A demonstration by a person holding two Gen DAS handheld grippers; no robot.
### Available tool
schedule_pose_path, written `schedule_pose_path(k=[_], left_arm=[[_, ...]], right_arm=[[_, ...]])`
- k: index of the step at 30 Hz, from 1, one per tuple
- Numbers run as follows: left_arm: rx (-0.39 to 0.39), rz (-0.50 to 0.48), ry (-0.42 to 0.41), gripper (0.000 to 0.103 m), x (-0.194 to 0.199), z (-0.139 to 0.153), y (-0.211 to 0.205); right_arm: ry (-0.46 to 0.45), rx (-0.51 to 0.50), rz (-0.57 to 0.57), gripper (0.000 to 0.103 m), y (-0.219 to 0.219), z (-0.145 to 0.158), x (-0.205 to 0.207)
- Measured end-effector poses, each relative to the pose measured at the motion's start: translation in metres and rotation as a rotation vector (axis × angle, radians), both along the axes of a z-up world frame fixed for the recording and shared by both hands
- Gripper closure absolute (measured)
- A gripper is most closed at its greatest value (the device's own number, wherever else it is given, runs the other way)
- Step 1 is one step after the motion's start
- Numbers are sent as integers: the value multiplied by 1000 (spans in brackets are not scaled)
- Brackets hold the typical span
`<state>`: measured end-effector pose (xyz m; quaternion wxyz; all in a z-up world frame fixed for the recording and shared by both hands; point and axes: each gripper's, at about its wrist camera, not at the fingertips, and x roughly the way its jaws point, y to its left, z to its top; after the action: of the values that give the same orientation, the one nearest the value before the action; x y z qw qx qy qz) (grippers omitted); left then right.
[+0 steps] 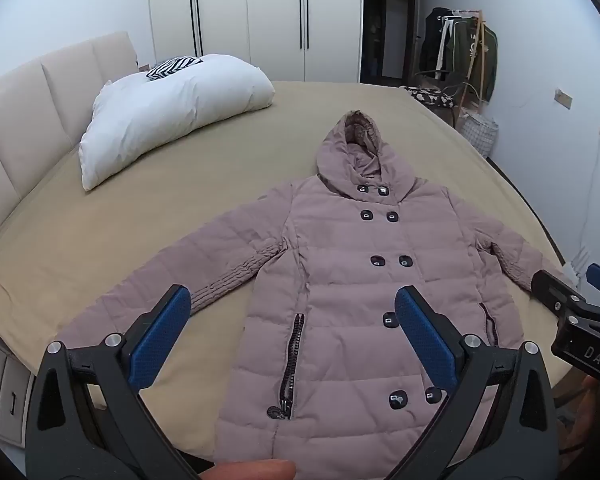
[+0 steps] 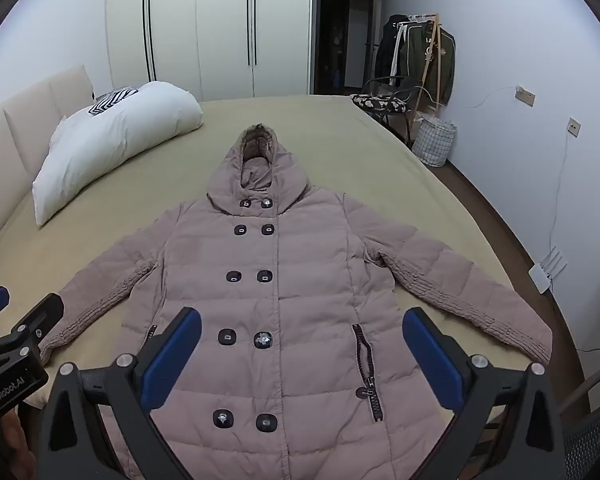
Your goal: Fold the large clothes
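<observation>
Here the padded hooded coat (image 2: 284, 300) lies flat on its back on the bed (image 2: 300, 128), front buttoned in two columns, hood (image 2: 256, 164) pointing to the far side and hem at the near edge, which puts the whole garment within reach of whoever stands at that edge. Both sleeves are spread outward and down, away from the body, so each can be picked up alone and laid across the chest without dragging the rest. The left sleeve (image 1: 172, 280) ends near the left tool (image 1: 292, 336), and the right sleeve (image 2: 480, 300) runs out toward the right edge of the bed, past the right tool (image 2: 300, 360). Each tool hovers above the lower half of the coat, tilted downward, its blue pads as far apart as they go and holding nothing; cloth shows through the gap but no pad touches it. That wide stance suits a thick quilted fabric, I judge, since a narrow gap would snag the padding. The white pillow (image 1: 172, 112) sits well apart at the far left by the headboard (image 1: 40, 92), leaving the tan sheet beside the coat free for folding. No fold is made yet
</observation>
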<state>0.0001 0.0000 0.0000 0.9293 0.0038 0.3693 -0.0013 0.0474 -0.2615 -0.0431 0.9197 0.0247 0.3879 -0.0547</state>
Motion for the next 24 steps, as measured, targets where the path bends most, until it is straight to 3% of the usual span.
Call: schedule_pose_path(k=[24], left_arm=[[14, 22, 8, 0, 2, -13, 9]], right_arm=[[14, -16, 0, 0, 5, -6, 1]])
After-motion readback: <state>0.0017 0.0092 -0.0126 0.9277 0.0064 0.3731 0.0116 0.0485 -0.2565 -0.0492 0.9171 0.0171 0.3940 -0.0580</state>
